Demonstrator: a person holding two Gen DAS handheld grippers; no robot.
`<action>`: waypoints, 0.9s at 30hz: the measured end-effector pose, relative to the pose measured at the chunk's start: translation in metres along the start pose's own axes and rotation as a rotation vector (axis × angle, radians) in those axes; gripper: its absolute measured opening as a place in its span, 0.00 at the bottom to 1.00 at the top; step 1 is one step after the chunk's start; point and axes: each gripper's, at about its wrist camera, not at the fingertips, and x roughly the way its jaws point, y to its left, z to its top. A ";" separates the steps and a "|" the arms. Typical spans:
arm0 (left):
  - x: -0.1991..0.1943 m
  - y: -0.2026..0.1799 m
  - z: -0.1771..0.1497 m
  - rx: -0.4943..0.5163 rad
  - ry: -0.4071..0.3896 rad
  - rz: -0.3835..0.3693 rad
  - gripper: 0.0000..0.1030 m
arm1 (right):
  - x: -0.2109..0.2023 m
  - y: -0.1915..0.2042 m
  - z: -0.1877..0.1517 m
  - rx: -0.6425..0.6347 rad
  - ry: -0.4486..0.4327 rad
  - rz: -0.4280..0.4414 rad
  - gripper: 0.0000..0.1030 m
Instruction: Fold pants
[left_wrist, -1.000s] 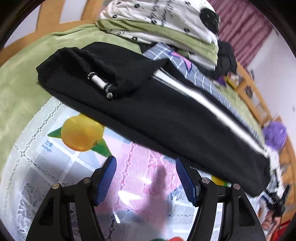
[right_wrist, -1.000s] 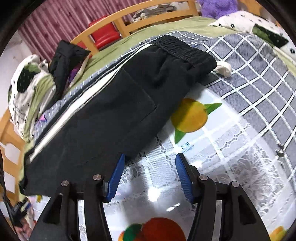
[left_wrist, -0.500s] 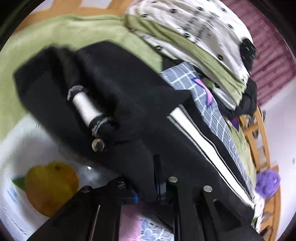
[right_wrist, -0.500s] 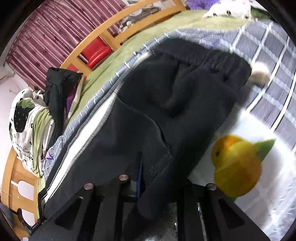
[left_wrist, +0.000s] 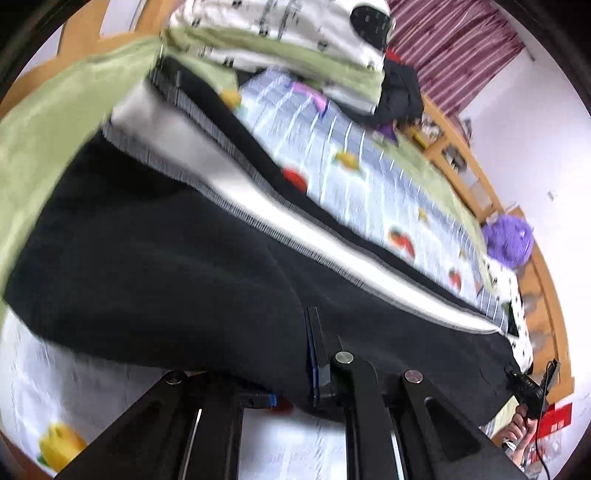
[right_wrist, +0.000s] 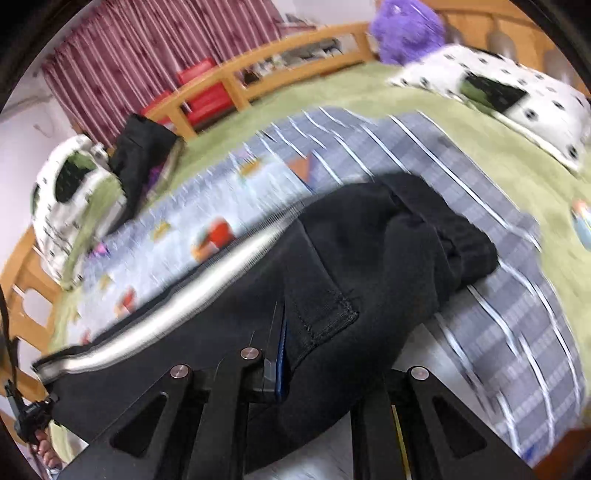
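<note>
Two grippers — left gripper (left_wrist: 295, 373), right gripper (right_wrist: 295, 354) — pinch one pants (left_wrist: 155, 266).

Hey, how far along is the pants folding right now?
Done: the black pants look already folded lengthwise, white side stripe on top. In hand: the left gripper and right gripper are both shut on the near edge, the fabric raised off the fruit-print cloth. Left: folding it over and flattening it.
</note>
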 end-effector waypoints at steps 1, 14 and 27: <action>0.003 0.005 -0.007 -0.008 0.027 0.021 0.12 | 0.001 -0.009 -0.009 0.006 0.017 -0.013 0.13; -0.041 0.080 -0.031 -0.135 -0.064 0.138 0.65 | -0.021 -0.039 -0.079 0.051 0.081 -0.063 0.43; -0.028 0.094 0.013 -0.215 -0.216 0.146 0.13 | -0.011 -0.056 -0.069 0.269 -0.020 -0.005 0.51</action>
